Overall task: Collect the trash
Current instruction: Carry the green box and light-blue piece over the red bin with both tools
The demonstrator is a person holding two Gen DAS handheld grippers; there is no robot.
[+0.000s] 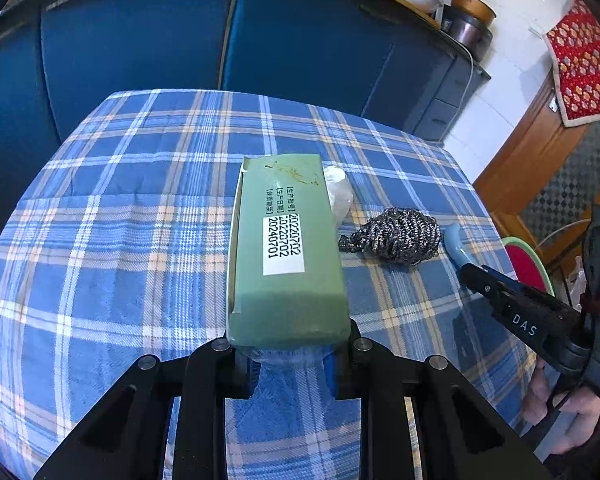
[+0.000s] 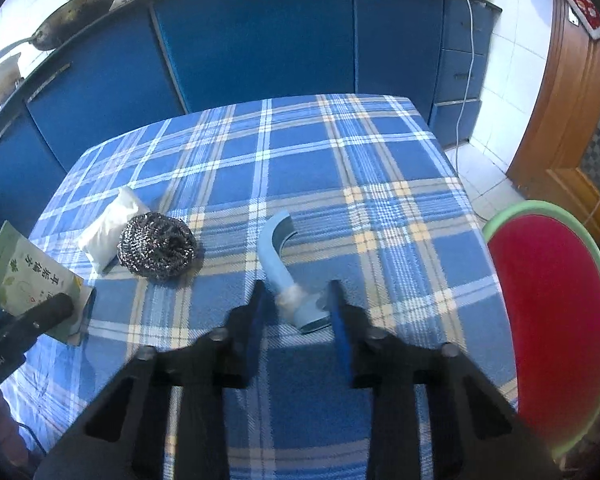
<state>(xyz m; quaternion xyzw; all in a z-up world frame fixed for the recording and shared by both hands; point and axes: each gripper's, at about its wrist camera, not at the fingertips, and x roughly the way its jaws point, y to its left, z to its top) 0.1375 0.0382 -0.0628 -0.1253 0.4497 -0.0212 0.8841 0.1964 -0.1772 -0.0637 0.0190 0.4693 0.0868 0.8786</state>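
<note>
Left gripper (image 1: 290, 364) pinches the green box (image 1: 286, 248) above the plaid tablecloth (image 1: 140, 208); right gripper (image 2: 296, 320) is spread around the blue curved piece (image 2: 282, 264).

The left wrist view shows the box's white date label; the right wrist view shows its printed face, the white packet (image 2: 112, 228) touching the steel scourer (image 2: 156, 246), and the red basin (image 2: 552, 320) beside the table.

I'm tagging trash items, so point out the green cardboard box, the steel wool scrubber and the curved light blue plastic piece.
green cardboard box (image 1: 286, 248), left wrist view, top face.
steel wool scrubber (image 2: 157, 246), right wrist view, centre.
curved light blue plastic piece (image 2: 278, 270), right wrist view, mid-shaft.
</note>
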